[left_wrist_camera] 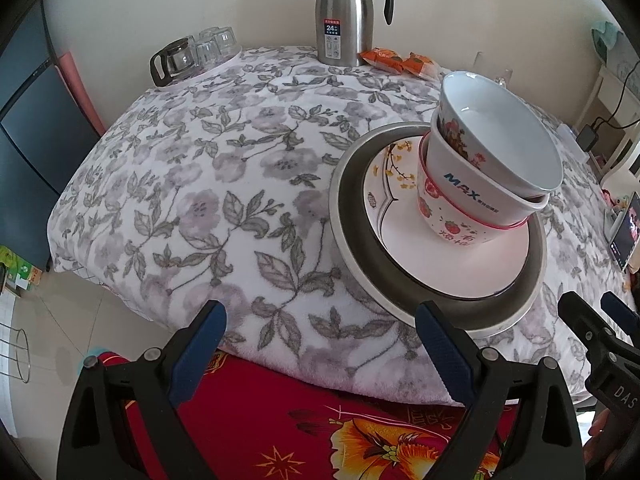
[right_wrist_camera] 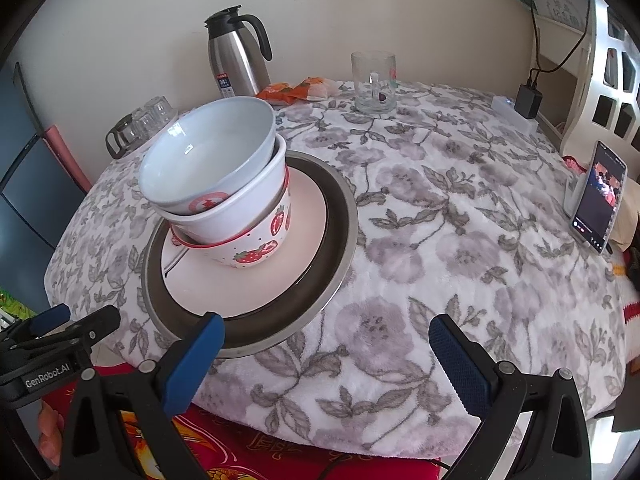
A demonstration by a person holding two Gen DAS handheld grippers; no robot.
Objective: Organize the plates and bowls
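We list three nested bowls [right_wrist_camera: 224, 196], topmost tilted, strawberry-printed lowest, on a white plate [right_wrist_camera: 256, 276] in a steel pan [right_wrist_camera: 280, 332]; both grippers' [left_wrist_camera: 320, 352] [right_wrist_camera: 326, 356] jaws apart, empty.

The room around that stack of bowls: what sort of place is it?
Probably a home living or dining room: a floral table cover, a steel thermos jug, and a phone playing video.

Both tongs hang at the counter's near edge, side by side. The left tongs [left_wrist_camera: 320, 354] stand wide apart, gripping nothing — so do the right tongs [right_wrist_camera: 326, 364]. Fingertips [right_wrist_camera: 50, 436] of the left hand show behind its tool.
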